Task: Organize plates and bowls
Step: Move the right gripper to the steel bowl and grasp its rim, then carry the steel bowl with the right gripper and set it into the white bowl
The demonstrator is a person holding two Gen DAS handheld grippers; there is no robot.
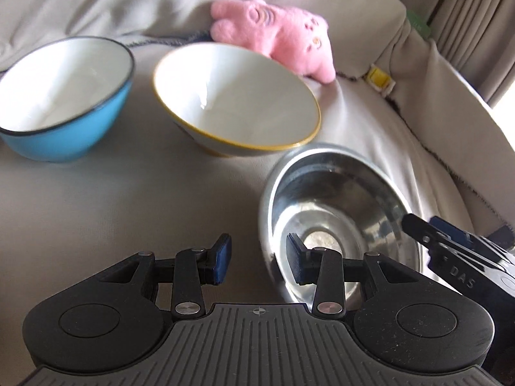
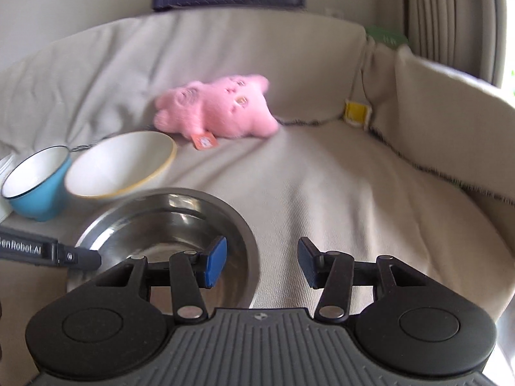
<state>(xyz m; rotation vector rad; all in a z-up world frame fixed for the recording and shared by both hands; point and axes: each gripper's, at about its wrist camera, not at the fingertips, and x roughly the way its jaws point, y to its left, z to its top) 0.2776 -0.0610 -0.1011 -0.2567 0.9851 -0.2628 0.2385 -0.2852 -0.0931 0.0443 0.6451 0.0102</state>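
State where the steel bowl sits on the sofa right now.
In both wrist views the steel bowl rests on the sofa cover, nearest the cameras, just in front of the yellow-rimmed white bowl.

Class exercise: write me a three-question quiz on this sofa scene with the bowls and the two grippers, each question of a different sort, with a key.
1. True or false: the steel bowl is stacked inside the blue bowl.
2. Which bowl lies nearest the pink plush toy? A) blue bowl B) white bowl with yellow rim C) steel bowl
3. Fill in: the right gripper has its jaws ____, with nothing between them.

Key: 1 false: it sits apart on the sofa cover. 2 B. 3 open.
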